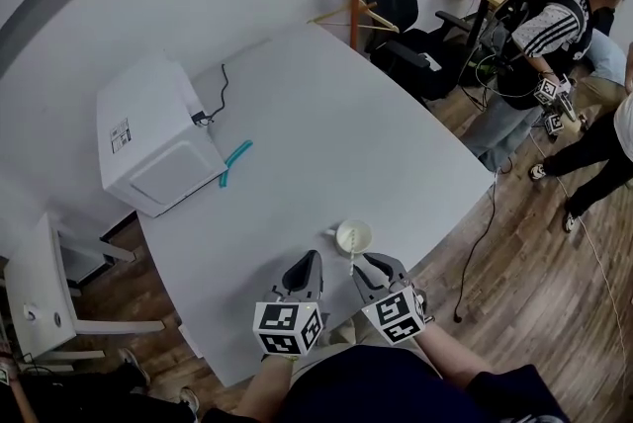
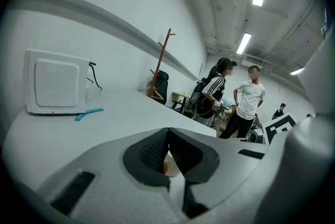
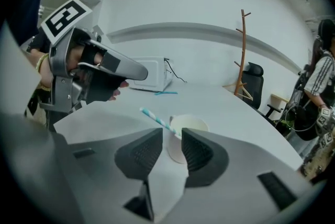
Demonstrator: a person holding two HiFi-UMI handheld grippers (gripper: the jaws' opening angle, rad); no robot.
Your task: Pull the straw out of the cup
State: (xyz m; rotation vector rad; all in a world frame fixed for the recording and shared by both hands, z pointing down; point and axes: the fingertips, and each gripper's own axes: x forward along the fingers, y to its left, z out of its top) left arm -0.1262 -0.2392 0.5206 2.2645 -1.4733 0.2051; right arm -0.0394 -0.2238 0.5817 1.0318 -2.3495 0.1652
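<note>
- Table [image 1: 326, 144]: smooth, matt white top.
- Cup [image 1: 353, 237], six o'clock: matt white, paper-like.
- Straw [image 3: 157, 120]: matt, striped paper look.
- Floor [image 1: 554, 293], four o'clock: wood planks, slight sheen.
- Right gripper [image 3: 171, 134]: matt grey plastic; pads [image 3: 144, 152] dark, ribbed.

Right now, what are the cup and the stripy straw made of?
The cup looks like paper: matte white with a thin rim and no shine, though thin plastic is possible. The straw seems to be paper too: a dull surface with teal and white spiral stripes.
</note>
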